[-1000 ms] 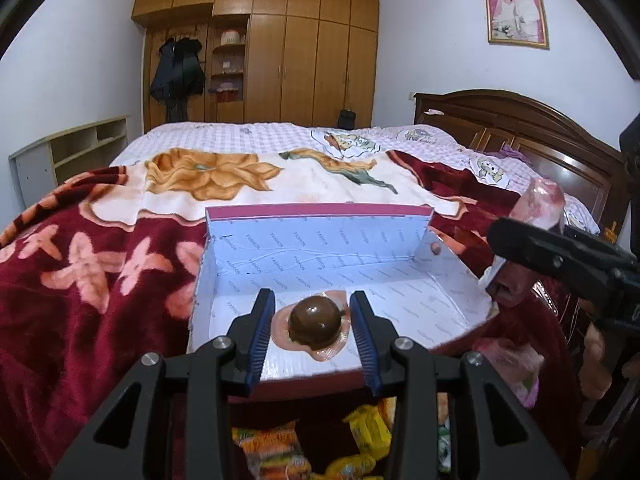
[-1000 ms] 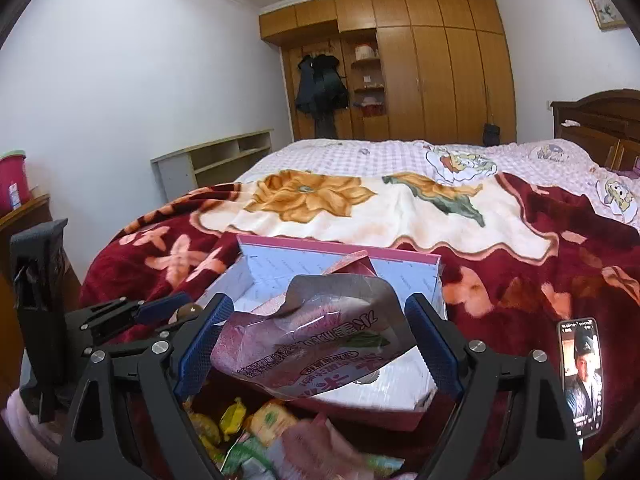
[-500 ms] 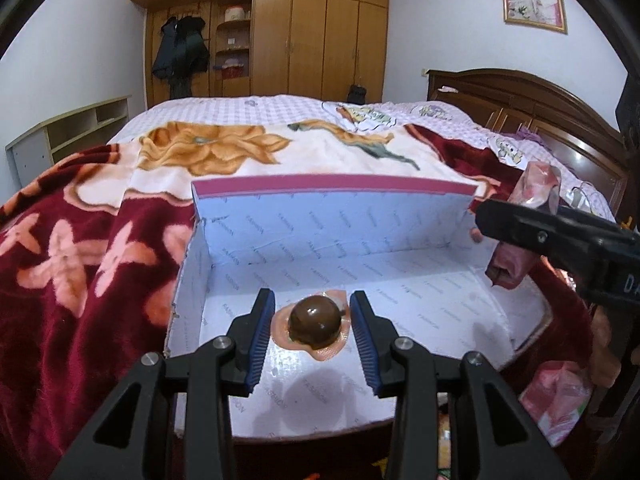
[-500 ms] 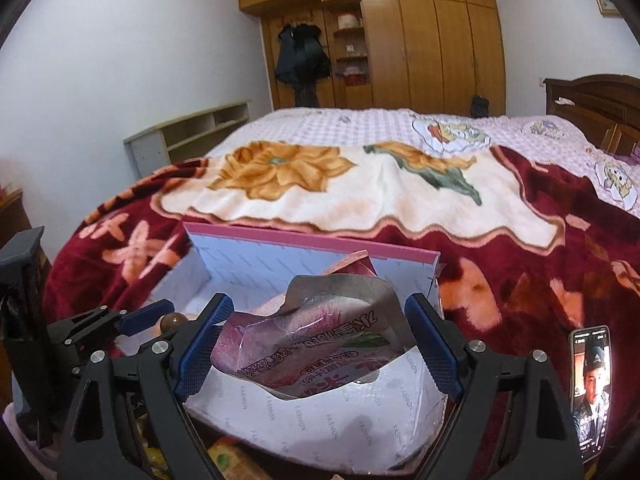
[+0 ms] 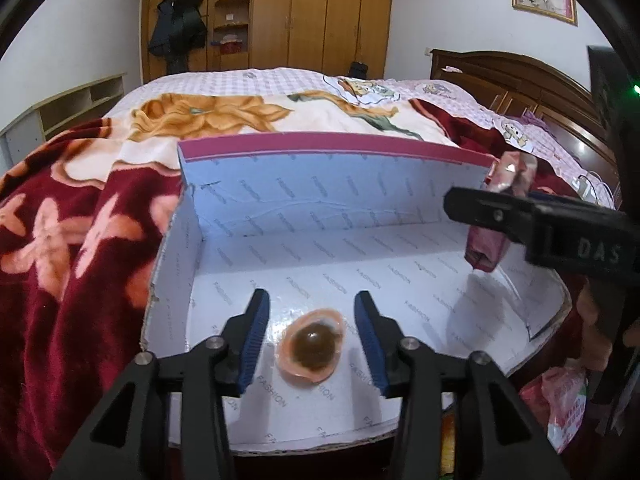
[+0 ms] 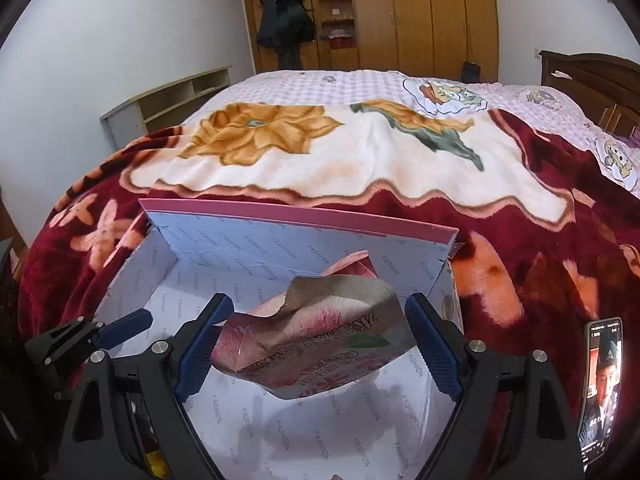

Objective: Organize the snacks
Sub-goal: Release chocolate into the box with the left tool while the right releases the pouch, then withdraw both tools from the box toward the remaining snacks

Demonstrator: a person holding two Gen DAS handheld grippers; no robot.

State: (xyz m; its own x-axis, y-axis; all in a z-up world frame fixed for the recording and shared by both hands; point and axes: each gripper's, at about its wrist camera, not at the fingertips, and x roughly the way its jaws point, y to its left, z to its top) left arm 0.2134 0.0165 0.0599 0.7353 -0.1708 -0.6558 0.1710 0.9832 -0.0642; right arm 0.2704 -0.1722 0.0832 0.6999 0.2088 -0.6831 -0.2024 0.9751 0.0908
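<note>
Your left tool [image 5: 311, 334] is opening, and the round brown snack in its peach wrapper [image 5: 311, 345] lies between the pads without touching them, set down on the floor of the white box [image 5: 360, 216] near its front edge. Your right tool [image 6: 316, 340] stands wide with its pads pressed on the crumpled pink snack bag [image 6: 312, 344], held over the right side of the box, which rests at the near edge of the bed [image 6: 520, 240].

You are at the drop-off step: one snack is delivered, the bag is not. Next, lift the left tool clear without nudging the snack, then lower the bag to the floor and let go.

Only the left view shows the brown snack and another pink packet [image 5: 560, 404] beyond the box's right front corner. Only the right view shows the bag's printed face and a phone [image 6: 602, 392] on the bed.
</note>
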